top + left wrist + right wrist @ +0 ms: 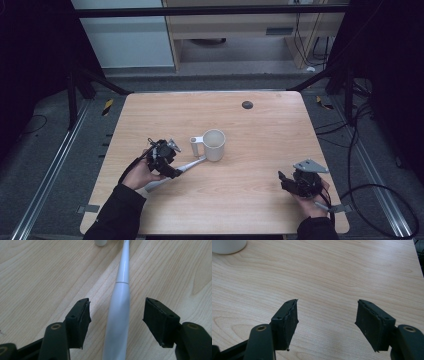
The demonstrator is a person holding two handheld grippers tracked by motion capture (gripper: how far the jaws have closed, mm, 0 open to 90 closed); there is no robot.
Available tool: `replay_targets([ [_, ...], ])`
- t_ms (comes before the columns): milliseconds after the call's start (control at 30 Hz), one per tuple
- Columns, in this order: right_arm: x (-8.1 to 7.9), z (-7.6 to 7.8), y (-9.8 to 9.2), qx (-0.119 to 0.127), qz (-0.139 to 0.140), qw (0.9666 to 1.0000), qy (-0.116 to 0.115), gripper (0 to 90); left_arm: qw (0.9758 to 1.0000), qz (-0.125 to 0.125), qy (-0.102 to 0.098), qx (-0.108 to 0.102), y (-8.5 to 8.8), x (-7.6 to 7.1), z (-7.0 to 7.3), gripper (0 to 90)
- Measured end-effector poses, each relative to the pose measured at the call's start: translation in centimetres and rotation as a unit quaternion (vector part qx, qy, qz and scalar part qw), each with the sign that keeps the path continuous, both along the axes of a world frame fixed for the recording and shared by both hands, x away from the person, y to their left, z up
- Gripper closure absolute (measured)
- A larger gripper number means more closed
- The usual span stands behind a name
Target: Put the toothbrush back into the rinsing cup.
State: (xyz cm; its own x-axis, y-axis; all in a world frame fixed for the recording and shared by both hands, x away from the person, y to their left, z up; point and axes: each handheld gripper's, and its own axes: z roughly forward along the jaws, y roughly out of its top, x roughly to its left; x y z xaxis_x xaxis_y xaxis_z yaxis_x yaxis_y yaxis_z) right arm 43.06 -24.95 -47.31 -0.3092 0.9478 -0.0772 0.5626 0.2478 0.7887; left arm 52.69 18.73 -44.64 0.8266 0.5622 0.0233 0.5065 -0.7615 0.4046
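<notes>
One white electric toothbrush (117, 322) lies flat on the table (260, 200), just in front of a white mug (214, 144), its slim neck running toward the mug's handle and its thicker body toward the person. The left gripper (116, 322) straddles that body with jaws spread wide; the pads stand clear of the plastic on both sides, so nothing is gripped yet. The right gripper (327, 322) rests well apart near the table's right edge, jaws likewise spread over bare wood and holding nothing. Assessment: the toothbrush appears light, rigid and smooth, its glossy rounded shell likely to slip or roll under a loose pinch. The thick body, below the seam where the neck joins, offers the broadest and firmest purchase; the thin neck looks a poor hold. A square, centred closure across the body is advised.
</notes>
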Motion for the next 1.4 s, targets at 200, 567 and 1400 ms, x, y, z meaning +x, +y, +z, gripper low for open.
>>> replay_targets([
  [200,0.0,0.0,0.1,0.001,0.001,1.0,0.001,33.9,0.9999,-0.005,0.006,0.007,-0.2,0.2,-0.3,38.5],
  [567,0.0,-0.1,0.0,0.001,0.003,1.0,0.004,34.0,0.9992,-0.016,0.026,0.026,-0.7,0.6,-1.4,42.9],
  [1400,0.2,-0.2,0.1,-0.002,0.007,0.9999,0.014,33.9,0.9983,-0.034,0.043,0.021,-0.8,0.9,-2.0,65.2],
])
